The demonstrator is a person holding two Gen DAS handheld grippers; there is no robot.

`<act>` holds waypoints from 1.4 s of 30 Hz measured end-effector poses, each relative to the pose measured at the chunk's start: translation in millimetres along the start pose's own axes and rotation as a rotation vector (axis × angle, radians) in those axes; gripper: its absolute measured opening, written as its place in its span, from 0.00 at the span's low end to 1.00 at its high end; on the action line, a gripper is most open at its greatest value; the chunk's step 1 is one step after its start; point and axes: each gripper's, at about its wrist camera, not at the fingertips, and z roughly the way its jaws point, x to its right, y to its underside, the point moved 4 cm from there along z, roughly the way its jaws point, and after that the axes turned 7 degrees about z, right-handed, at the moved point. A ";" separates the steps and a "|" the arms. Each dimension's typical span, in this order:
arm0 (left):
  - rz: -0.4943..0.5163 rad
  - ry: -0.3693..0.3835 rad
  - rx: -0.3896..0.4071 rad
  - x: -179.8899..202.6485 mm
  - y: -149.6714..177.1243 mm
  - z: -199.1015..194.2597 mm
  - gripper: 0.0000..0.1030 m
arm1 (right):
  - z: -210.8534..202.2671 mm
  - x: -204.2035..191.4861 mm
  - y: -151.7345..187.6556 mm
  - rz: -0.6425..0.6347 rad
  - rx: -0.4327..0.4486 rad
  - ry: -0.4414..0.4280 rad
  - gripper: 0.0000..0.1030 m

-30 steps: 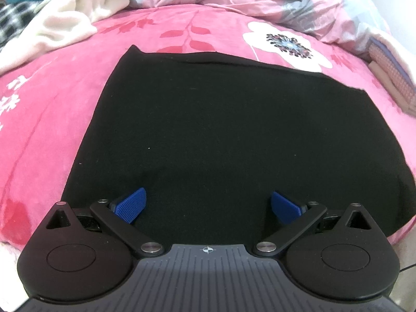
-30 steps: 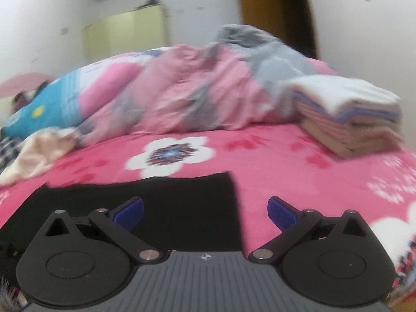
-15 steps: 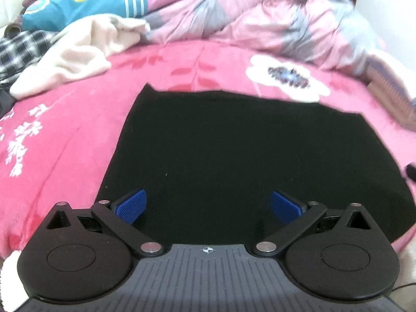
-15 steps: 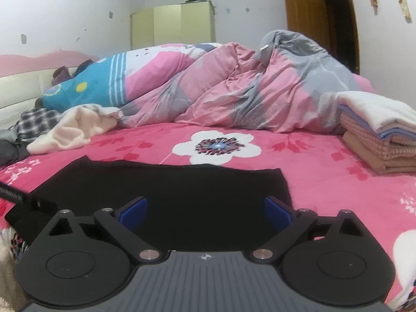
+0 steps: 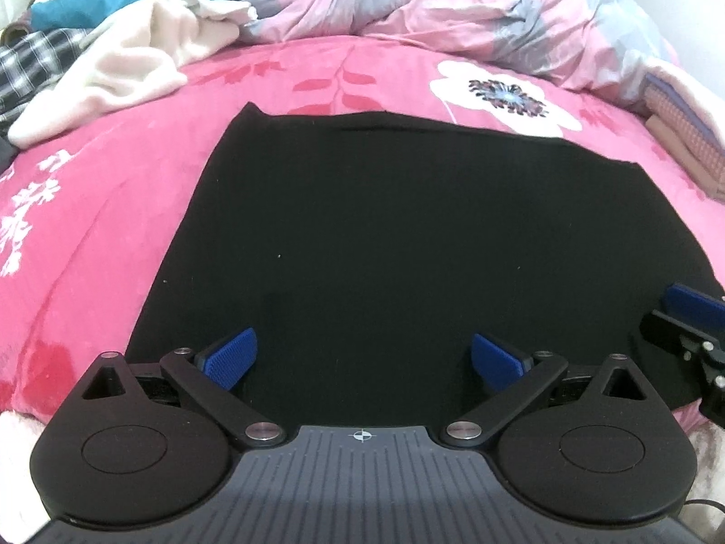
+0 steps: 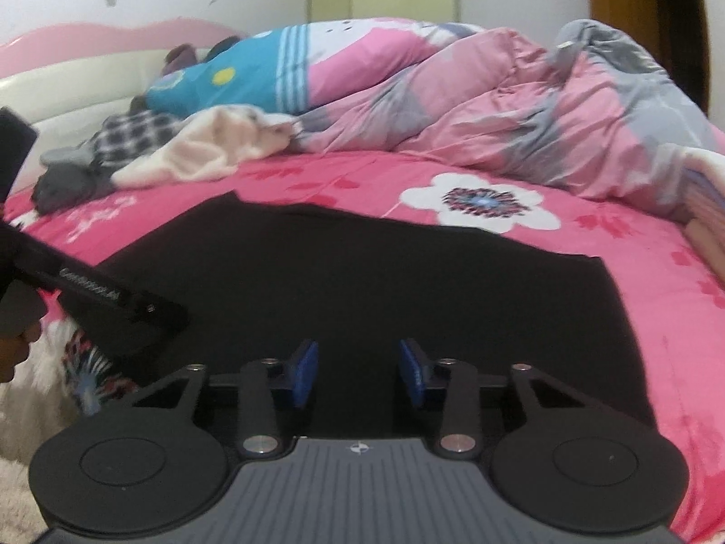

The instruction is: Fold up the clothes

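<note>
A black garment [image 5: 408, 226] lies flat on the pink flowered bedspread [image 5: 113, 226], its near edge at the bed's front edge. My left gripper [image 5: 362, 358] hovers wide open over the garment's near left part, with nothing between its blue pads. My right gripper [image 6: 356, 371] sits low over the near edge of the black garment [image 6: 362, 281], its pads drawn in to a narrow gap with only black cloth showing behind it. One blue pad of the right gripper [image 5: 693, 306] shows at the garment's near right corner in the left wrist view. The left gripper's body [image 6: 90, 294] shows at the left of the right wrist view.
A cream garment [image 5: 127, 59] and a plaid one [image 5: 27, 68] lie heaped at the back left. A pink and grey quilt [image 5: 453, 9] is bunched along the back. A stack of folded clothes [image 5: 679, 136] stands at the right. A hand [image 6: 13, 349] holds the left gripper.
The right gripper swung left and down over the garment's near edge, and its pads narrowed from wide apart. It now shows in the left wrist view. The left gripper stays open.
</note>
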 end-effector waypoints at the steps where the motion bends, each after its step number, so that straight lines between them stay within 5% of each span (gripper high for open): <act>1: 0.001 -0.001 -0.002 0.1 0.4 0.7 0.99 | 0.6 -1.6 2.5 -0.004 -0.008 0.001 0.38; 7: 0.010 -0.009 -0.017 1.6 0.5 2.3 1.00 | -2.6 -0.9 8.2 0.002 -0.025 0.022 0.29; 23: 0.016 -0.033 -0.056 5.5 -3.8 4.5 1.00 | 4.2 27.1 4.1 0.064 -0.010 0.083 0.28; 42: 0.044 -0.104 -0.078 14.6 -6.0 4.4 1.00 | 9.4 36.1 20.7 0.103 0.033 0.047 0.29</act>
